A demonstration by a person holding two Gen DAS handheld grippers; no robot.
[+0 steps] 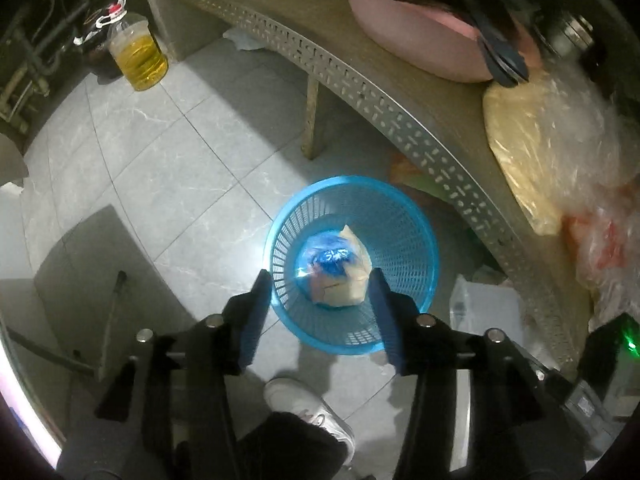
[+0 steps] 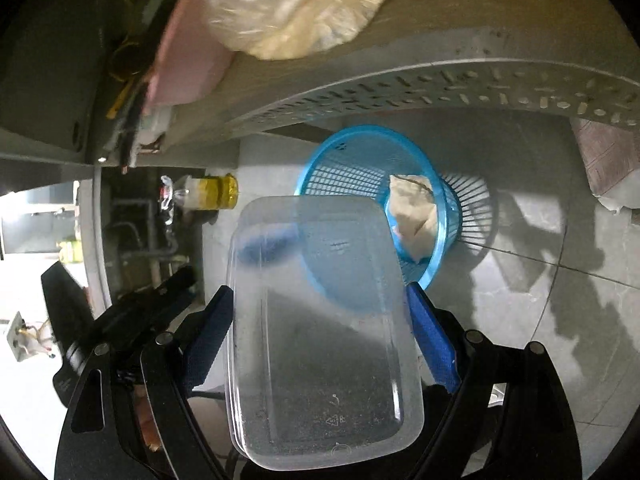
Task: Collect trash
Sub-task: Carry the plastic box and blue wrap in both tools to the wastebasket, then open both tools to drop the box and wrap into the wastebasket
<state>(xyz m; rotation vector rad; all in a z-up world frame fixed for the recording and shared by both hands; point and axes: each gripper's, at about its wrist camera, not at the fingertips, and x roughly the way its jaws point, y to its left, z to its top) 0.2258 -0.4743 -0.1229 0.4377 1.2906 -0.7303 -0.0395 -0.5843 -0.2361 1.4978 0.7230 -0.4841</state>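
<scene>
Basket: round blue plastic lattice bin (image 1: 352, 264) on grey tiled floor (image 1: 160, 160), beside the table.
Trash: crumpled cream-and-blue wrapper bag (image 1: 338, 268) lying inside it.
Left gripper (image 1: 320, 296): pointing steeply down over the bin, fingers apart, empty.
Right gripper (image 2: 320, 320): angled downward, clamping a clear rectangular plastic container (image 2: 320, 332).

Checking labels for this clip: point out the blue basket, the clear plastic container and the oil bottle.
blue basket (image 1: 430, 240): left wrist view, right side of its rim.
clear plastic container (image 2: 320, 340): right wrist view, middle of its flat base.
oil bottle (image 1: 140, 60): left wrist view, its yellow-filled body.
</scene>
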